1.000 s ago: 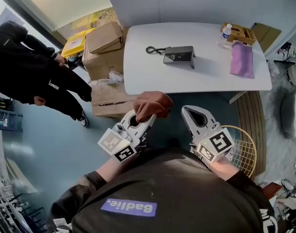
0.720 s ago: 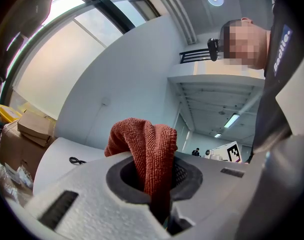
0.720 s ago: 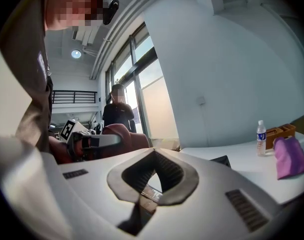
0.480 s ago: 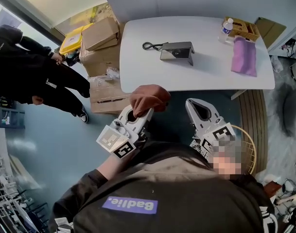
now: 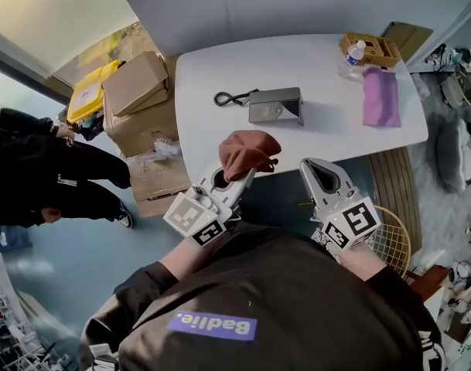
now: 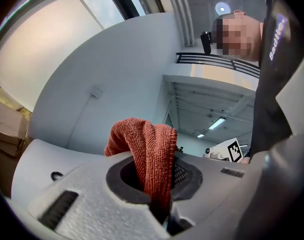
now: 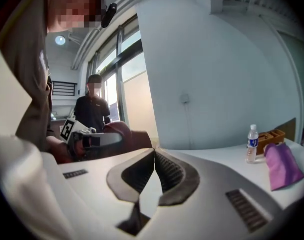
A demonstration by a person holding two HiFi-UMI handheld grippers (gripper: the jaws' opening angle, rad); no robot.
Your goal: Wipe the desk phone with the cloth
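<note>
The person is standing at the near edge of the white round-cornered table (image 5: 328, 134), carrying a rust-red microfibre cloth (image 5: 249, 151) in the left gripper (image 5: 237, 178). Its jaws are pinching the fabric, and the bulk is bunching above them. The right gripper (image 5: 316, 166) is hovering empty, jaws pressed together. The grey desk phone (image 5: 275, 105), with its black coiled cord (image 5: 227, 97), is sitting mid-table, well apart from the cloth. The approach appears to be in hand, with wiping not yet begun. Next, the cloth is needing to reach forward and down onto the phone, perhaps with the right gripper steadying it.
</note>
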